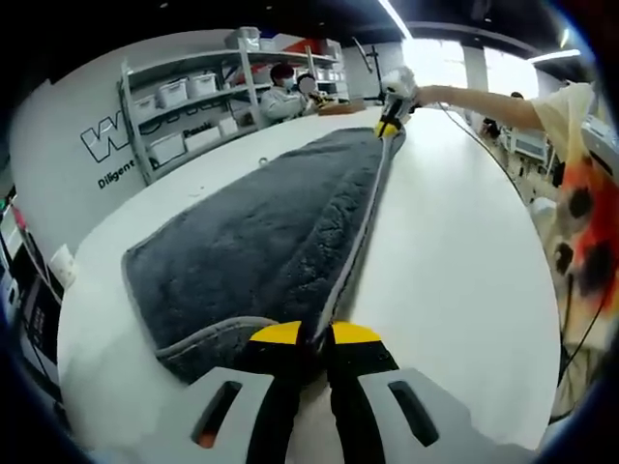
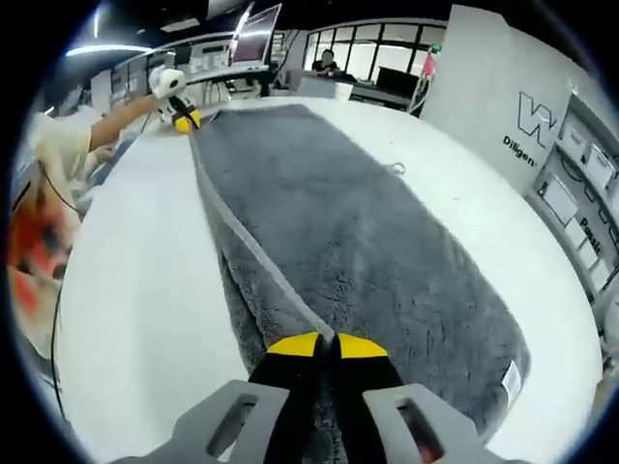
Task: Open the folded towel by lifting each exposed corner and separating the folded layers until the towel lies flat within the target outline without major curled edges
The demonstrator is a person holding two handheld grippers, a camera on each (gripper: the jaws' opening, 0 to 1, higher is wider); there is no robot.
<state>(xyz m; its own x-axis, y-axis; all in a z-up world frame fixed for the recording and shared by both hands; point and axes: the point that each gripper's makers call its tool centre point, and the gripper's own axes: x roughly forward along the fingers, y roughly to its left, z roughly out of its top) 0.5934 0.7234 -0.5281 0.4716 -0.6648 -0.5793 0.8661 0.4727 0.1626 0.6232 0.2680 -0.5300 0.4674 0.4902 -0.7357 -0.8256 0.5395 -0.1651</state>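
Gripping opposite ends of one long edge: the left gripper [image 1: 316, 338], yellow-tipped with black jaws and grey body, has its jaws pressed together on the pale grey binding strip of the plush dark grey towel [image 1: 271, 232]. In the left gripper view that hem runs taut straight ahead from the jaws to the right gripper [image 1: 389, 126], held far off by a person's outstretched hand. Left of the jaws the deep, shaggy pile lies on the smooth white round table [image 1: 455, 271], with a near corner curled over into a soft rolled lip just beside the tips.

In the right gripper view the right gripper [image 2: 325, 342] is likewise clamped closed on the same hem. The towel [image 2: 377, 242] spreads ahead and right as a long rounded rectangle; a small white label sits at its near right corner. The left gripper [image 2: 181, 118] pinches the far end.

Grey metal shelving with white bins [image 1: 189, 101] stands beyond the table.
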